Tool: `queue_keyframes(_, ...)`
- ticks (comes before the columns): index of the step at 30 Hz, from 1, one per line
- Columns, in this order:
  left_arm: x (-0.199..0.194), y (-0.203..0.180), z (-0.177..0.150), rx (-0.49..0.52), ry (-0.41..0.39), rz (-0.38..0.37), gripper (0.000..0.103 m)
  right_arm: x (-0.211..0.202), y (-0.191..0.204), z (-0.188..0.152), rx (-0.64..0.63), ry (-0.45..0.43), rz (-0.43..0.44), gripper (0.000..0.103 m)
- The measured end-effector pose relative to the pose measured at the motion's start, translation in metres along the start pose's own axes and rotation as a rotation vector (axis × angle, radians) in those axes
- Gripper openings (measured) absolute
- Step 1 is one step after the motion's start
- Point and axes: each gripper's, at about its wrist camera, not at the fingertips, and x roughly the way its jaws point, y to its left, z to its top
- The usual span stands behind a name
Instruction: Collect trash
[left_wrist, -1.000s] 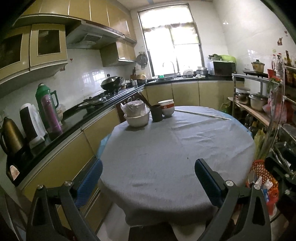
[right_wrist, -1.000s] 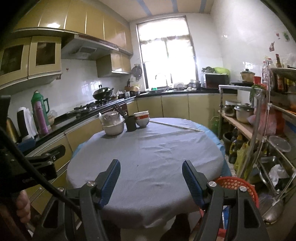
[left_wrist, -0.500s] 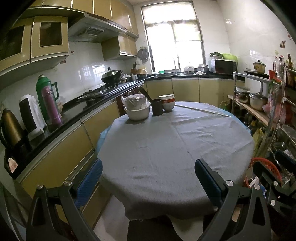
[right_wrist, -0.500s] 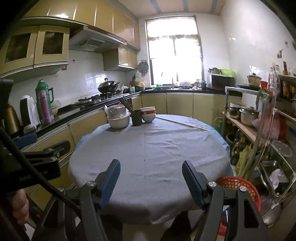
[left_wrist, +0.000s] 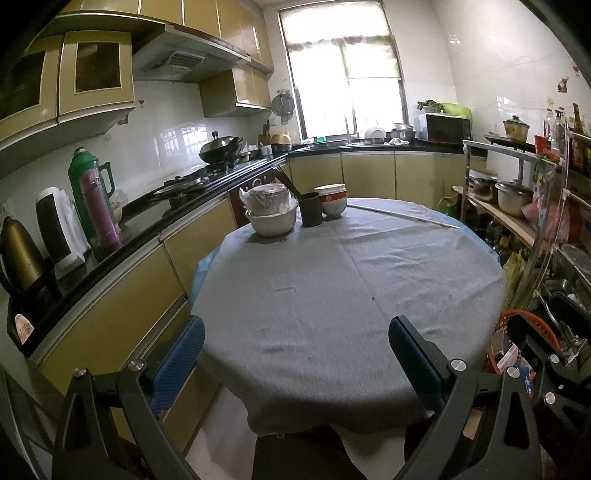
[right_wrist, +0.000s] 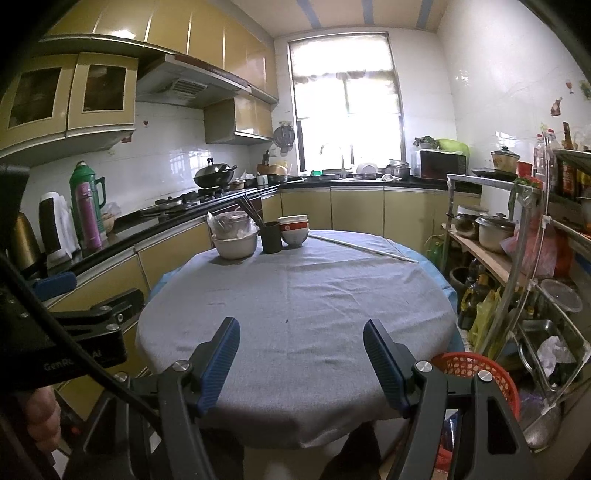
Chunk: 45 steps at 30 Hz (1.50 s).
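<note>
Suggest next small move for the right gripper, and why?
Probably swing it right and down toward the red basket beside the table. Both grippers are open and empty, and the cloth shows only bowls, no loose trash.

We can read only one marking: pale letters beginning "GenR" and ending "AI" on the black body of the left gripper (right_wrist: 70, 360). A cable crosses its middle letters, hiding them.

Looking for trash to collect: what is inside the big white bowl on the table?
The white bowl holds a metal pot wrapped in a clear plastic bag. The pot's contents and the bowl's bottom are hidden.
</note>
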Motion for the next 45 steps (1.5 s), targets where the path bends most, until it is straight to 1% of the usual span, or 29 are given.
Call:
queue_keyframes(26,0.003,0.001,-0.003,-0.011,0.013,0.01,0.1,0.003,-0.001,-0.001,0.006,0.002,-0.001,0.073)
queue_keyframes(34,0.014,0.003,-0.001,-0.019,0.034,0.023,0.1,0.025,-0.006,0.01,0.034,0.032,-0.001,0.073)
queue_keyframes(41,0.039,0.005,-0.002,-0.029,0.088,0.037,0.1,0.048,-0.007,0.016,0.039,0.051,-0.003,0.073)
queue_keyframes(45,0.06,0.002,-0.002,-0.022,0.117,0.032,0.1,0.07,-0.011,0.014,0.043,0.087,-0.004,0.073)
